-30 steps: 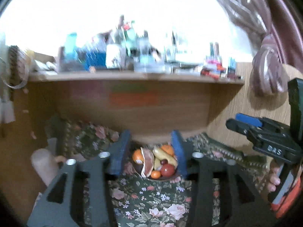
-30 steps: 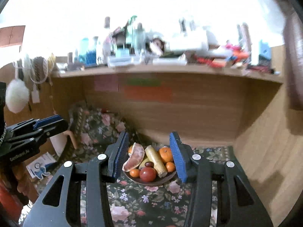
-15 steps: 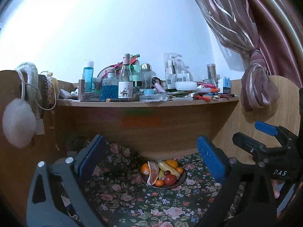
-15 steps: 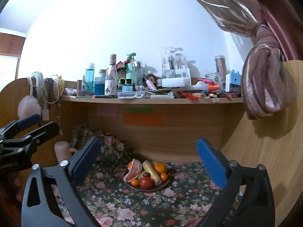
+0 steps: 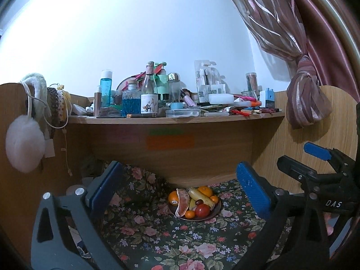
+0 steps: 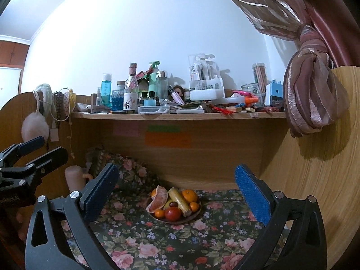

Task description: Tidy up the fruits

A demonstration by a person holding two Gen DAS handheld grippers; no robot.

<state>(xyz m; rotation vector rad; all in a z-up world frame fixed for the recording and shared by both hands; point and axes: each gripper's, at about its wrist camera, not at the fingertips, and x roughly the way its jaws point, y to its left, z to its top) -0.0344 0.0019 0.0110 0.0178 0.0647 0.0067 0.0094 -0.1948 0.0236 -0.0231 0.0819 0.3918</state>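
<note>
A dark round plate (image 5: 217,211) (image 6: 195,216) of fruit sits on a floral cloth under a wooden shelf. It holds a peeled grapefruit segment (image 5: 182,204) (image 6: 158,199), a banana (image 5: 200,196) (image 6: 180,201), several oranges (image 5: 204,190) (image 6: 189,195), a red tomato (image 5: 202,210) (image 6: 172,213) and a dark grape (image 6: 172,204). My left gripper (image 5: 180,193) is open wide and empty, well short of the plate. My right gripper (image 6: 176,193) is open wide and empty, also short of the plate. Each gripper shows at the edge of the other's view.
The floral cloth (image 5: 157,236) (image 6: 146,243) covers the desk. A shelf (image 5: 175,119) (image 6: 177,115) crowded with bottles and boxes overhangs the back. Wooden side panels stand left and right. A tied curtain (image 6: 312,99) hangs right, a fluffy pom-pom (image 5: 24,146) left.
Both grippers have opened from nearly shut to wide open and pulled back from the plate, so the fruit looks smaller and farther away.
</note>
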